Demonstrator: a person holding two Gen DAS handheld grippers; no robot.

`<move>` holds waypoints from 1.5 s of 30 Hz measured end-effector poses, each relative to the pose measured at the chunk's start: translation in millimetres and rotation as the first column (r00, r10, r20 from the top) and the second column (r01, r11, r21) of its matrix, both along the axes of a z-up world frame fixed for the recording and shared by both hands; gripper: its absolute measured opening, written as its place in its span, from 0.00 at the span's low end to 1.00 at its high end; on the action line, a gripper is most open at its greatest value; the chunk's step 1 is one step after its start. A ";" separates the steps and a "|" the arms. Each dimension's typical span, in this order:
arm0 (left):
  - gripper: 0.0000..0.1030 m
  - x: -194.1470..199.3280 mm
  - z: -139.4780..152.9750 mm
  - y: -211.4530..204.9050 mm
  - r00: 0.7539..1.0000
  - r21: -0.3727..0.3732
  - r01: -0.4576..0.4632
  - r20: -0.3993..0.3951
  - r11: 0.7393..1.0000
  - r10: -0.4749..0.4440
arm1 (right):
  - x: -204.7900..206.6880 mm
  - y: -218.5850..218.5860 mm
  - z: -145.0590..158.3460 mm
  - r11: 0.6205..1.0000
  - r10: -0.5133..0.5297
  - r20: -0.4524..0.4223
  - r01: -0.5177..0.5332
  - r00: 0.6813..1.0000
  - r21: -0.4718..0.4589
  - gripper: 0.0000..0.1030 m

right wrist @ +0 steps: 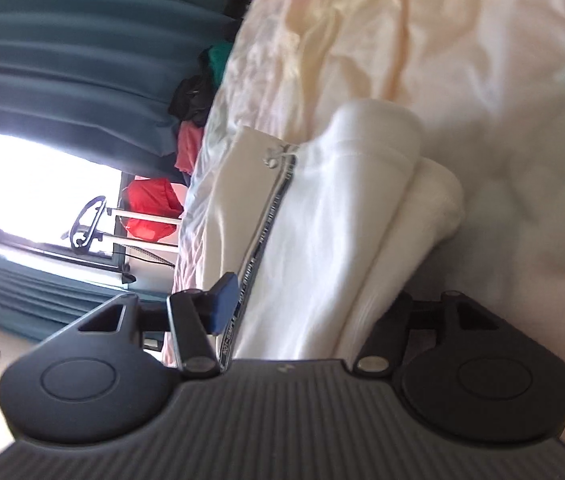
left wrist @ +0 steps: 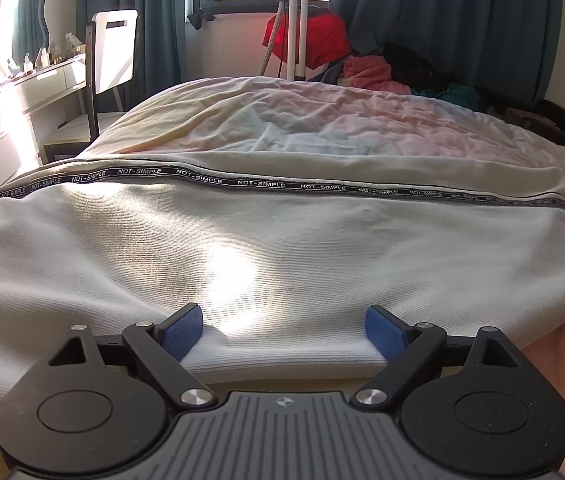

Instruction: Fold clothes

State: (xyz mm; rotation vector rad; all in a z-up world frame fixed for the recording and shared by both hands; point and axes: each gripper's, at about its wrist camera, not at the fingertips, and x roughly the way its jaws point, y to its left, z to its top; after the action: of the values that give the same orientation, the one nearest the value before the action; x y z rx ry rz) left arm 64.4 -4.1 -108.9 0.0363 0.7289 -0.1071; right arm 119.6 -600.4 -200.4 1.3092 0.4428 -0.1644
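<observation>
White ribbed garment (left wrist: 242,248) — black tape (left wrist: 258,182), white lettering; blue-padded tongs (left wrist: 284,330); pastel pink-yellow bedspread (left wrist: 322,120).

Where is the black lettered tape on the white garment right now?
In the left wrist view the black tape runs side to side across the white garment on the bed, beyond the open left gripper.
</observation>
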 end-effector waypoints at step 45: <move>0.91 -13.8 74.0 118.1 0.964 -0.324 -0.170 0.140 0.931 0.225 | -33.2 488.9 52.8 -0.151 0.645 -0.295 -0.261 0.705 -0.953 0.09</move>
State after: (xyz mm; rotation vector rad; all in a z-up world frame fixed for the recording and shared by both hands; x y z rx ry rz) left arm 50.6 114.0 -35.0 -0.3253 0.5291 -0.0227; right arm 86.4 -111.5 -147.6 -0.3920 0.3741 0.3560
